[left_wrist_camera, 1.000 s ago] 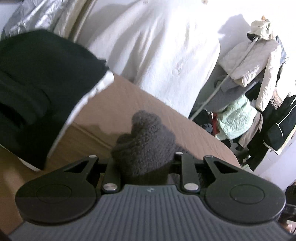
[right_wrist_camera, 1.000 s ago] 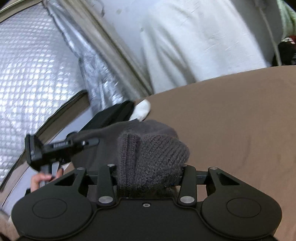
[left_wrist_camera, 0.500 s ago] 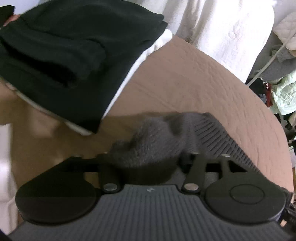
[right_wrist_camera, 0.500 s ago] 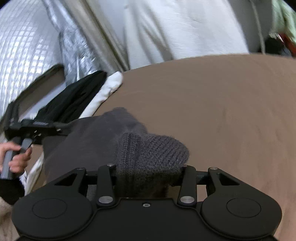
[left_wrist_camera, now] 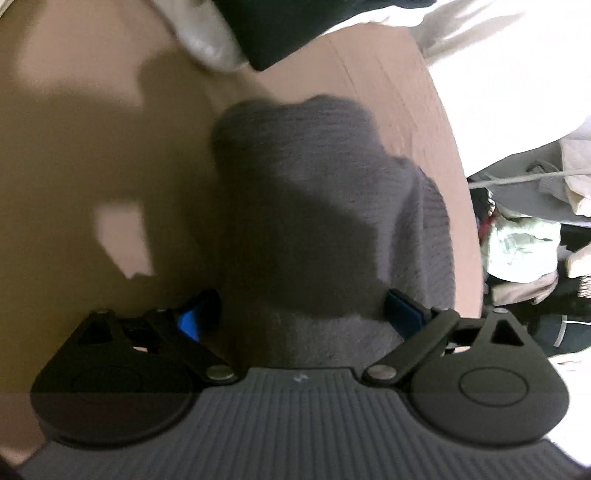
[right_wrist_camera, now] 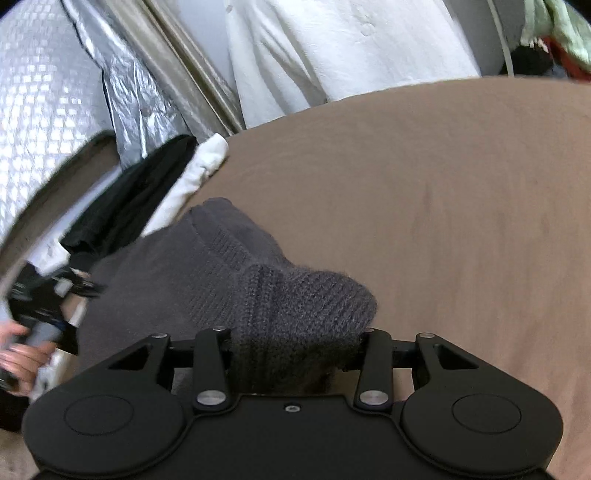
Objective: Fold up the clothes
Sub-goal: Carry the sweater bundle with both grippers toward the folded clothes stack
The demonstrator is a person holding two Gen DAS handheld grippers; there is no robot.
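A dark grey knitted garment (left_wrist_camera: 317, 206) lies on the brown bed cover (left_wrist_camera: 74, 147). In the left wrist view my left gripper (left_wrist_camera: 301, 314) stands wide open, its blue-padded fingers (left_wrist_camera: 400, 308) on either side of the knit, which lies loose between them. In the right wrist view my right gripper (right_wrist_camera: 295, 332) is shut on a bunched corner of the same grey garment (right_wrist_camera: 303, 310). The rest of the garment stretches left toward the left gripper (right_wrist_camera: 40, 314), seen at the left edge in the person's hand.
A folded black garment on a white one (right_wrist_camera: 147, 199) lies at the bed's far left (left_wrist_camera: 280, 29). A white quilted coat (right_wrist_camera: 332, 48) and silver insulation sheeting (right_wrist_camera: 44, 81) hang behind the bed. Clothes hang on a rack (left_wrist_camera: 524, 236) past the bed's edge.
My left gripper has opened and let go of the grey knit, and has tipped down toward the bed. The right gripper has kept its hold and lowered the garment onto the cover.
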